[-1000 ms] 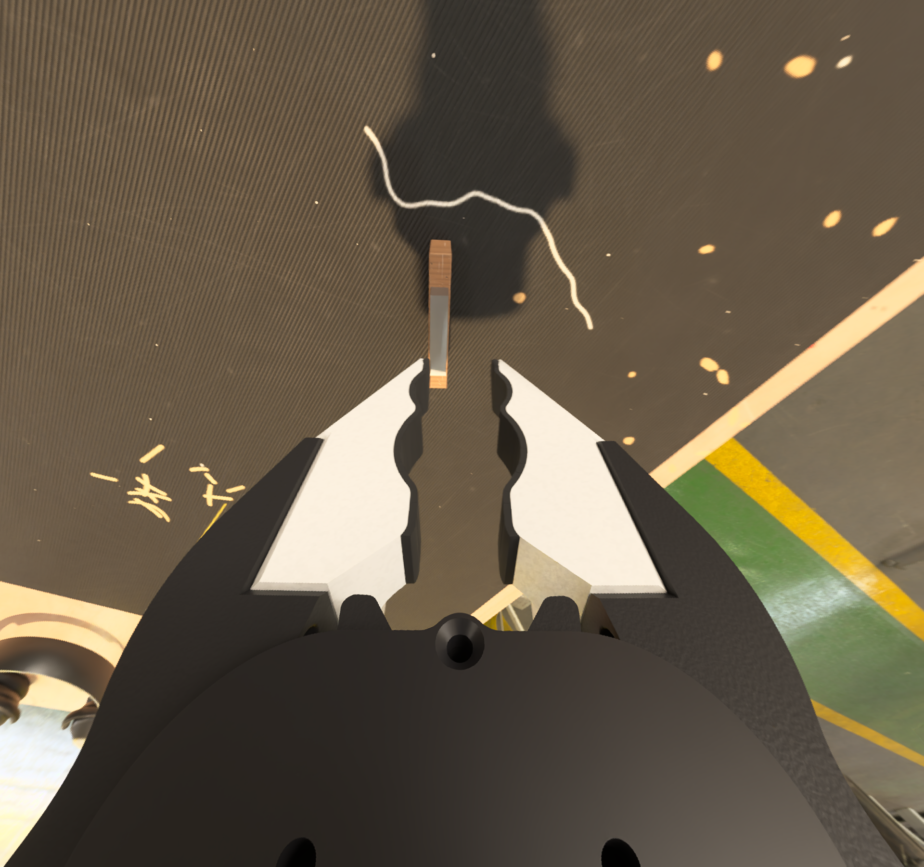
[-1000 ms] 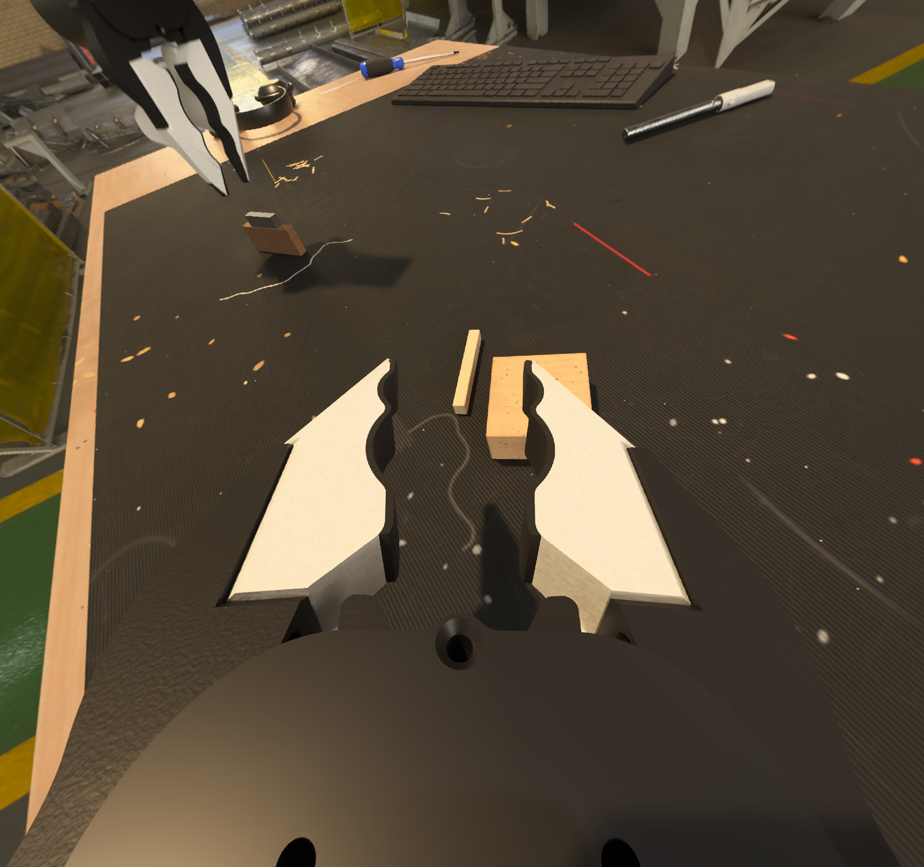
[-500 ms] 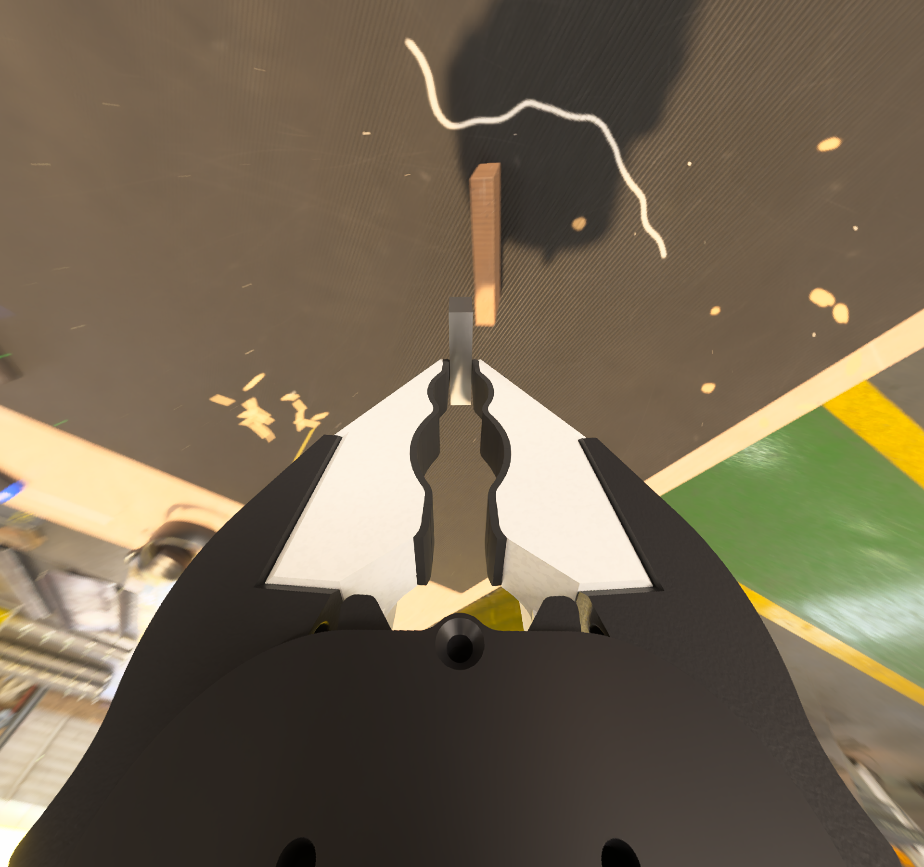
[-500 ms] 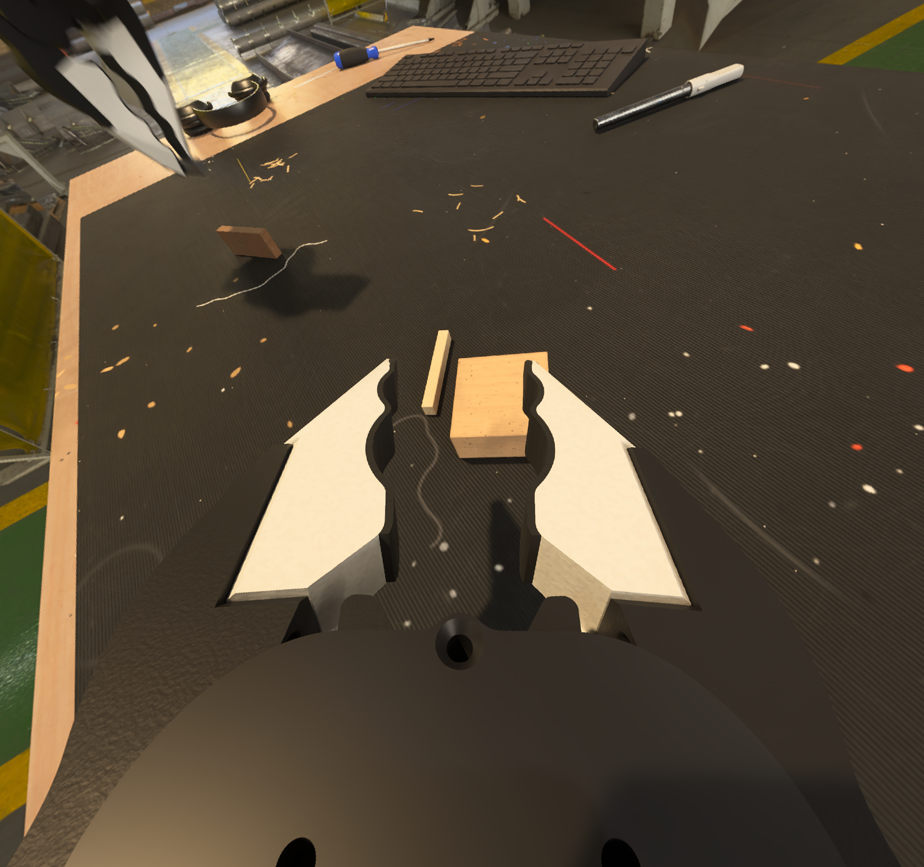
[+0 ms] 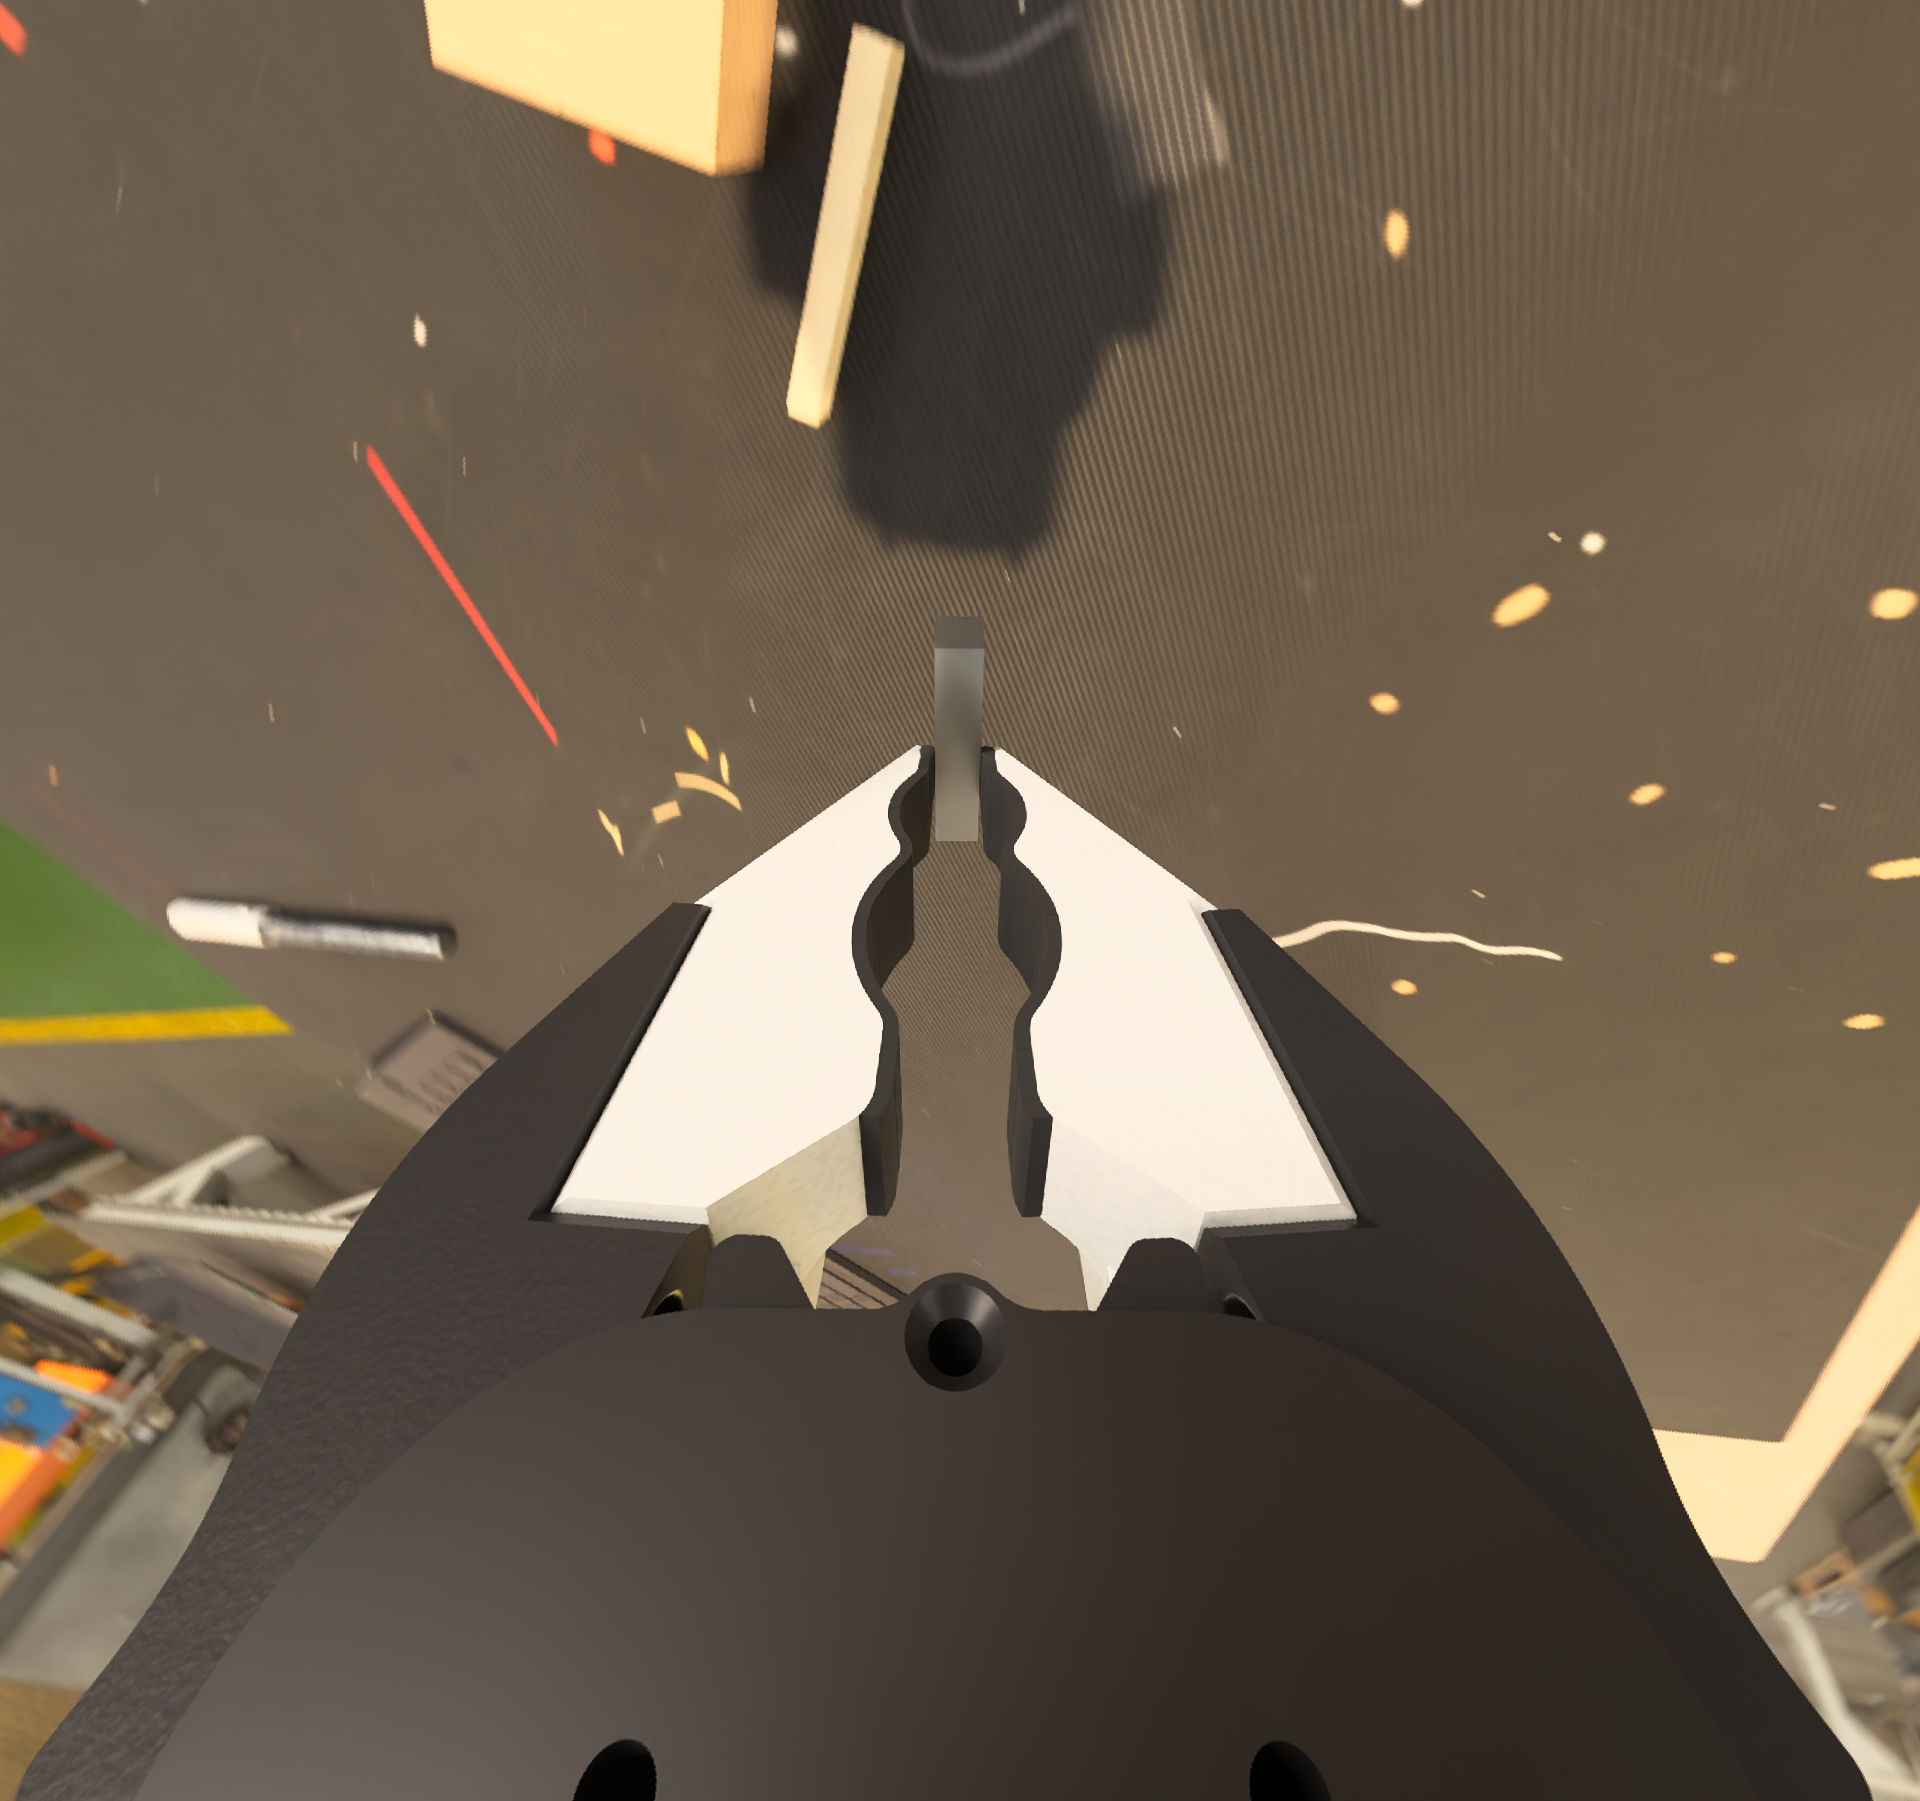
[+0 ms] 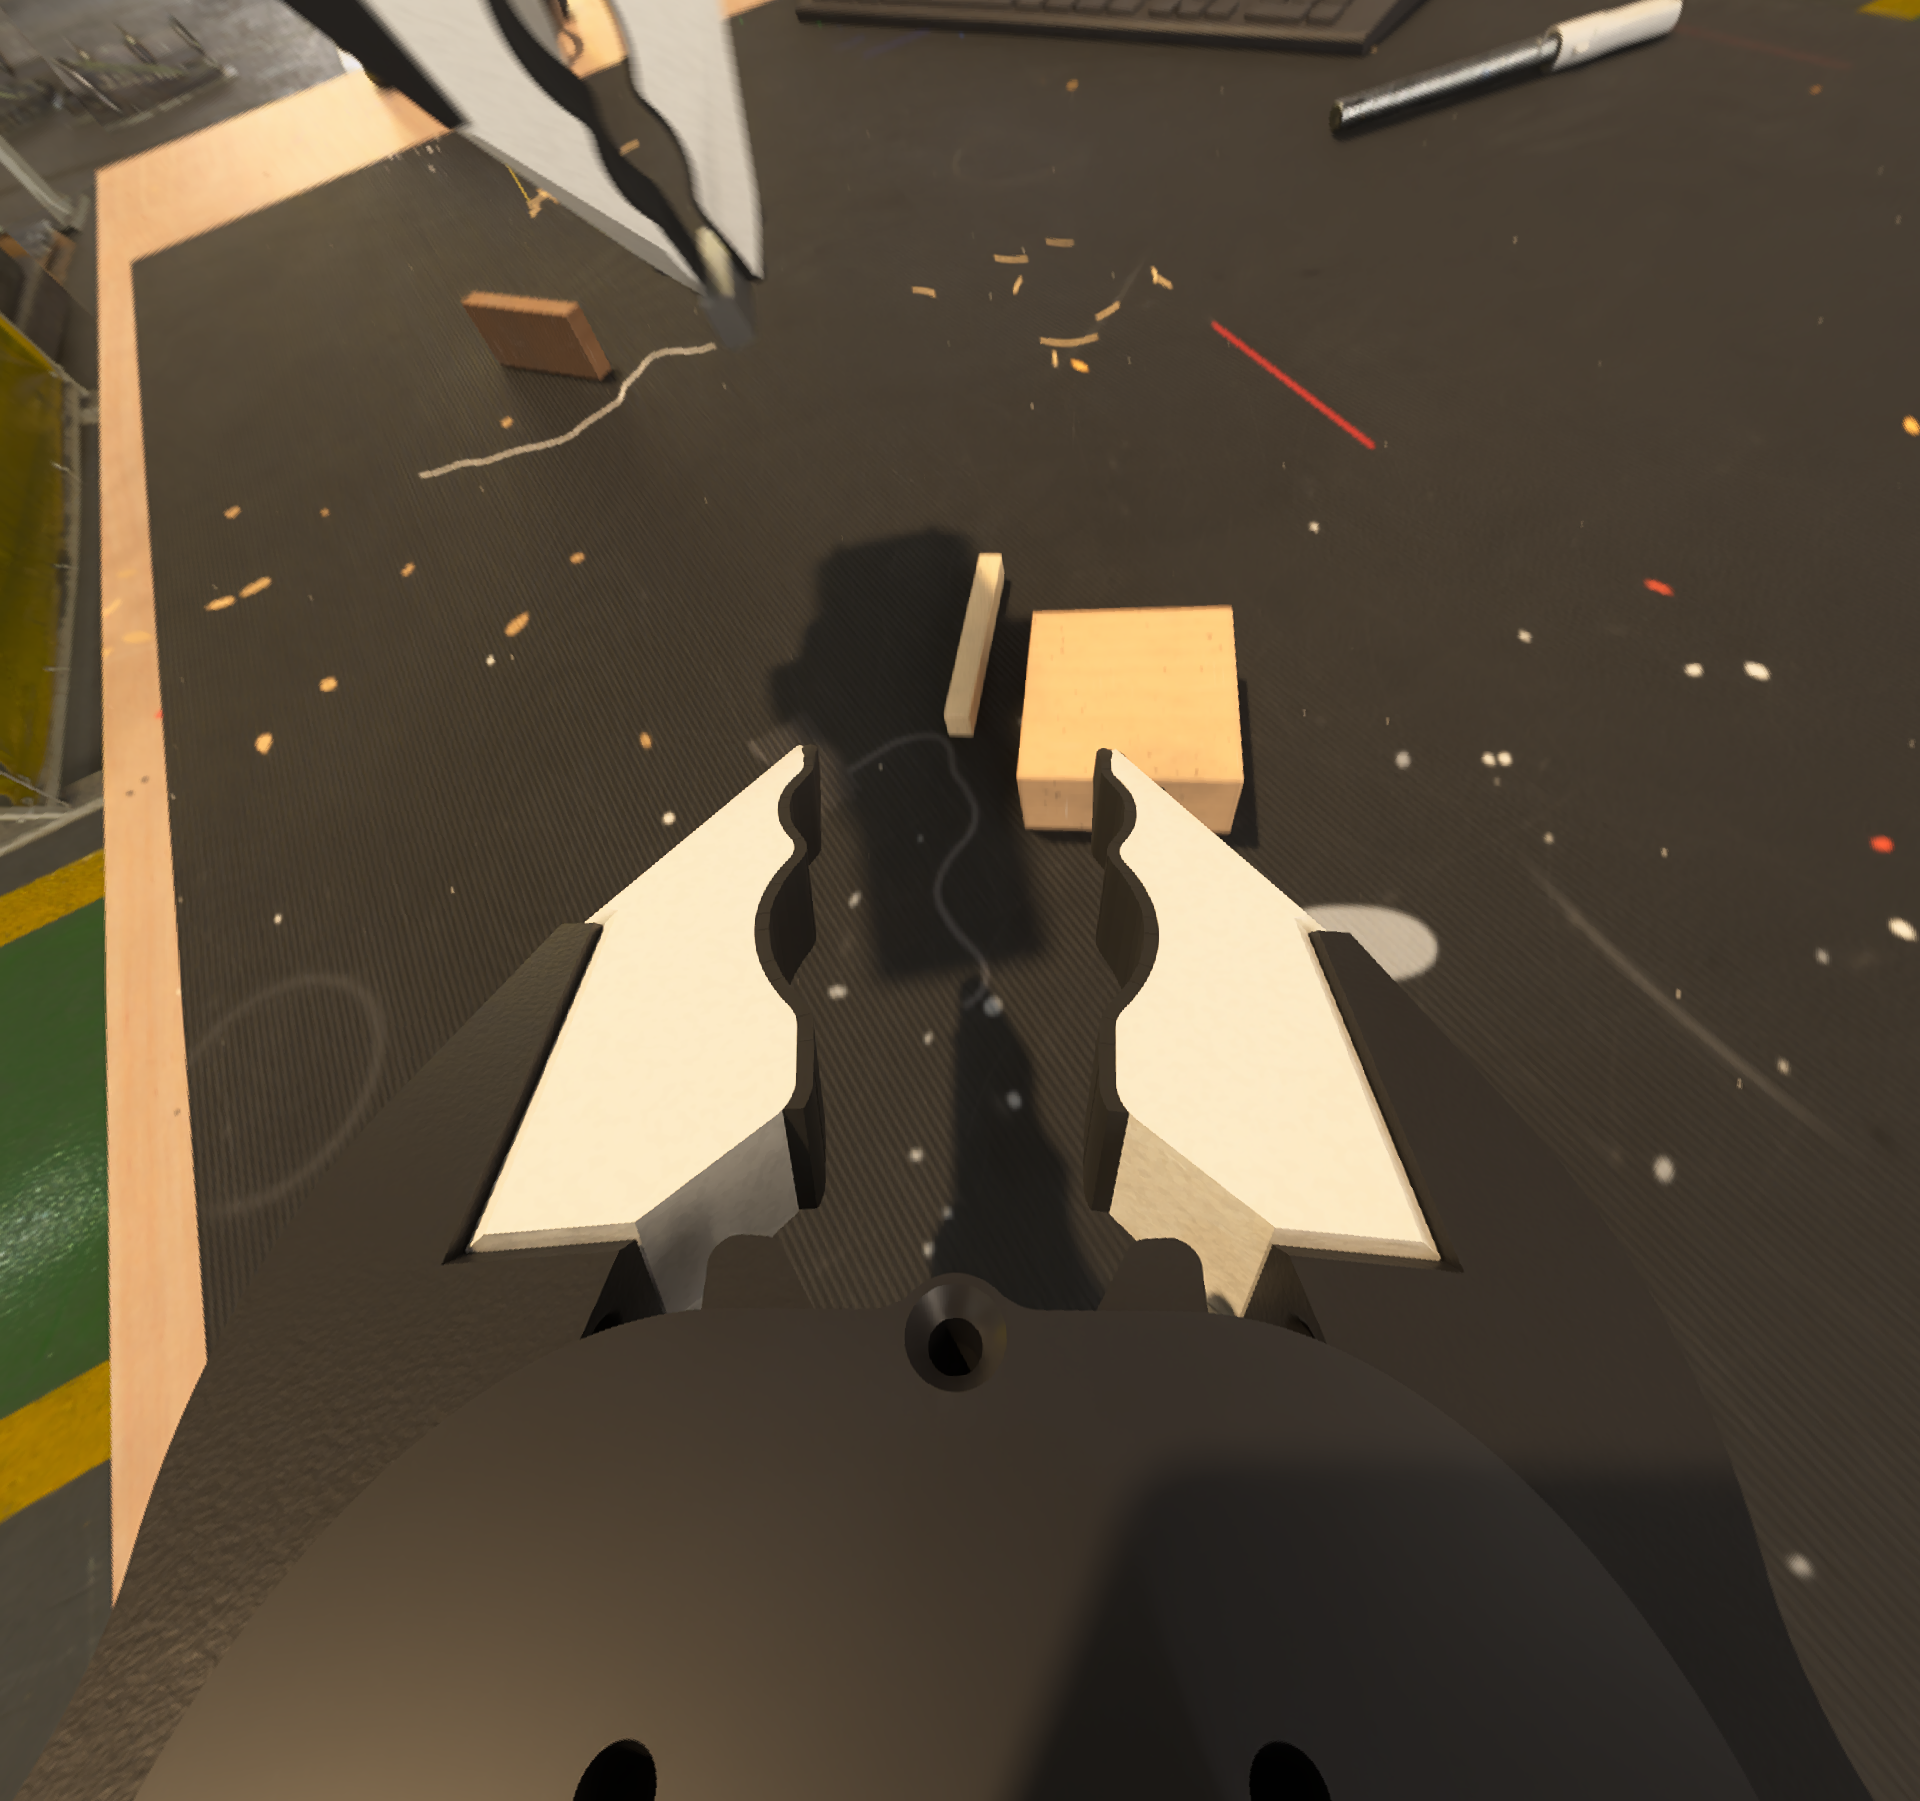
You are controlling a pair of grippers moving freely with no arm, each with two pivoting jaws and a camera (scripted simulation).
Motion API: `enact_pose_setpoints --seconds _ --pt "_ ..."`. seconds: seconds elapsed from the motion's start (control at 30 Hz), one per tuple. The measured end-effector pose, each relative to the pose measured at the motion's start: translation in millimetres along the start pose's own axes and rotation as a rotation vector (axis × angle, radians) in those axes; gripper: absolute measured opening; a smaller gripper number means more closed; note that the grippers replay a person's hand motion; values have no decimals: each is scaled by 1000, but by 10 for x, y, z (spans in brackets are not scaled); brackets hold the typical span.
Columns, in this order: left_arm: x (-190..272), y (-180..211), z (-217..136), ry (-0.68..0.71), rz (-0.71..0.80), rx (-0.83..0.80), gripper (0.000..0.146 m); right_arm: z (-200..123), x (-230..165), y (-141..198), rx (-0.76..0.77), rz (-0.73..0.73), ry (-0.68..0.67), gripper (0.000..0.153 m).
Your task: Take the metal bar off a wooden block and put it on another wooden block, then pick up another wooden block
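Fingers of the left gripper (image 5: 957, 764) were clenched on the grey metal bar (image 5: 957, 712), held in the air above the dark mat (image 5: 1455, 349), its end jutting past the tips. Ahead lay a pale square wooden block (image 5: 592, 6) with a thin wooden strip (image 5: 847, 224) just beside it. Spread wide and empty, the right gripper (image 6: 956, 775) hovered near that block (image 6: 1132, 702); a darker brown block (image 6: 535, 333) lay well apart by a white string (image 6: 561, 432).
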State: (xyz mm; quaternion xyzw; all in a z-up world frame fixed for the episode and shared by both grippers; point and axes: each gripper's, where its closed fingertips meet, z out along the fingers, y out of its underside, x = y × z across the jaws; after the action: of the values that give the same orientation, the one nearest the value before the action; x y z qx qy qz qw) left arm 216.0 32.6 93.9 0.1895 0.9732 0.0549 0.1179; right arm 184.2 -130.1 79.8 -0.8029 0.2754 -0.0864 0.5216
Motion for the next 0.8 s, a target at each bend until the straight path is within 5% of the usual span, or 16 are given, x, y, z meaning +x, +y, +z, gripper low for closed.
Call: enact_pose_setpoints --seconds 0.33,0.8 --pt "-340 -601 606 90 277 -11 8 -62 86 329 -66 7 71 58" --pt "-321 -729 750 133 367 -41 8 -55 114 443 -80 27 119 59"
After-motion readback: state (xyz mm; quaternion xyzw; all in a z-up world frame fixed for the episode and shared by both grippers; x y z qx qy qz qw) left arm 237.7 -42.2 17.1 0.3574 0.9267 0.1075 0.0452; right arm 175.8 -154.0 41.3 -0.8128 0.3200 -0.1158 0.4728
